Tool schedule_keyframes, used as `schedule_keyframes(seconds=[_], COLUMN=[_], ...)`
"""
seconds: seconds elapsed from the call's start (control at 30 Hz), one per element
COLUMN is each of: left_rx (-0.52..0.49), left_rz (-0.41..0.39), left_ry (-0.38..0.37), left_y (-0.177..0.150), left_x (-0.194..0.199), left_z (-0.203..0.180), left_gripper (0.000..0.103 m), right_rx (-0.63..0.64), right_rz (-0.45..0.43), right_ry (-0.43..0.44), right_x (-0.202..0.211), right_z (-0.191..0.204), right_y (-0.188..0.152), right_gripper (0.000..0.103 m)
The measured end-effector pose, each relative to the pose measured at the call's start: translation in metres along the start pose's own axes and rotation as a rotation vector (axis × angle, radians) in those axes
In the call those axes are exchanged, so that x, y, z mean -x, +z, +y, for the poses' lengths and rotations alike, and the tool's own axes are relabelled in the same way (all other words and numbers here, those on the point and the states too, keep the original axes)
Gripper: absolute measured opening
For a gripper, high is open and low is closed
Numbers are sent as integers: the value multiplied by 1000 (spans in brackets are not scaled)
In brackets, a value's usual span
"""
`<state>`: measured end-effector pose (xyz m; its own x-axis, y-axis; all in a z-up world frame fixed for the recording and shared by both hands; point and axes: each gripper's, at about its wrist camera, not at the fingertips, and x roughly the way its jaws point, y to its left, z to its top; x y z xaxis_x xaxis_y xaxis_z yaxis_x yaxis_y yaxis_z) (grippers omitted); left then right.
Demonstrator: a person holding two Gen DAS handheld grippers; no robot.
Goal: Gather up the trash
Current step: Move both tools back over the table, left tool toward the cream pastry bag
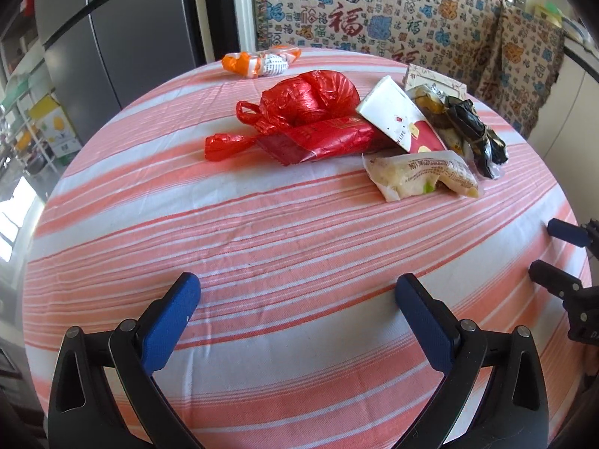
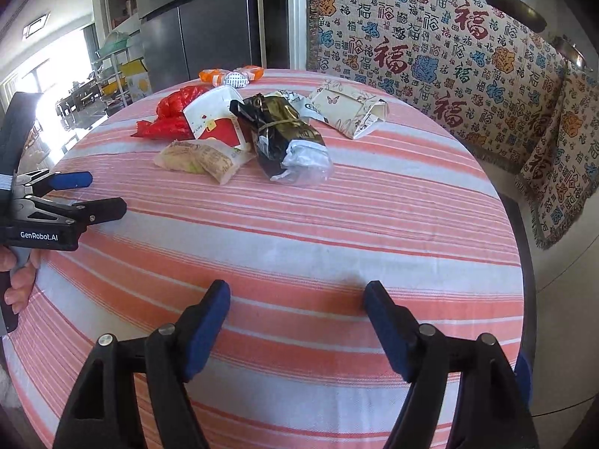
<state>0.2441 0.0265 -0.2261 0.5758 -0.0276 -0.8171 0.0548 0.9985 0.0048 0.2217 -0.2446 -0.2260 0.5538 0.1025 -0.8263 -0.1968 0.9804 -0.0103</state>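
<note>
Two hand-held grippers are hovering over a round table (image 1: 262, 224) that is wearing a coral-and-white striped tablecloth. In the left wrist view, the left gripper (image 1: 297, 295) is filling the lower edge of the frame, its blue-padded fingers (image 1: 170, 321) standing wide apart with only cloth between them. In the right wrist view, the right gripper (image 2: 297, 301) is likewise occupying the bottom of the frame, its jaws parted and holding nothing.

The trash is lying in a loose heap in the upper centre of both views, well apart from both grippers. A crumpled red plastic bag (image 1: 299, 104) is sitting at the heap's left side in the left wrist view, touching a flat red foil packet (image 1: 322, 140). A white-and-red paper carton (image 1: 400, 119) is leaning beside them. A pale translucent food wrapper (image 1: 423, 177) is lying nearest the camera, and a black crinkled plastic wrapper (image 1: 471, 131) is lying to its right. A cream paper packet printed with butterflies (image 2: 352, 110) is sitting at the heap's right side in the right wrist view. An orange-and-white wrapper (image 1: 260, 60) is resting alone near the table's far edge.

A hand (image 2: 18, 280) is gripping the left gripper's handle at the left edge of the right wrist view. A patterned woven throw (image 1: 393, 18) is hanging in the upper right.
</note>
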Motion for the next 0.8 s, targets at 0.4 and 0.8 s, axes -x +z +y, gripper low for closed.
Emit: schedule_keyframes(seconds=[0.4,0.8], left_rx=[-220,-399], left_rz=[-4,5], left_ry=[-192,-396], left_y=[44,45], left_x=[-25,-19], left_z=[-46,-69], left_gripper=[102,84], right_rx=[2,17], right_rz=[-1,11], right_ry=[1,19], right_x=[1,4], right_z=[-2,-3], right_y=[0,1], right_gripper=[77,77])
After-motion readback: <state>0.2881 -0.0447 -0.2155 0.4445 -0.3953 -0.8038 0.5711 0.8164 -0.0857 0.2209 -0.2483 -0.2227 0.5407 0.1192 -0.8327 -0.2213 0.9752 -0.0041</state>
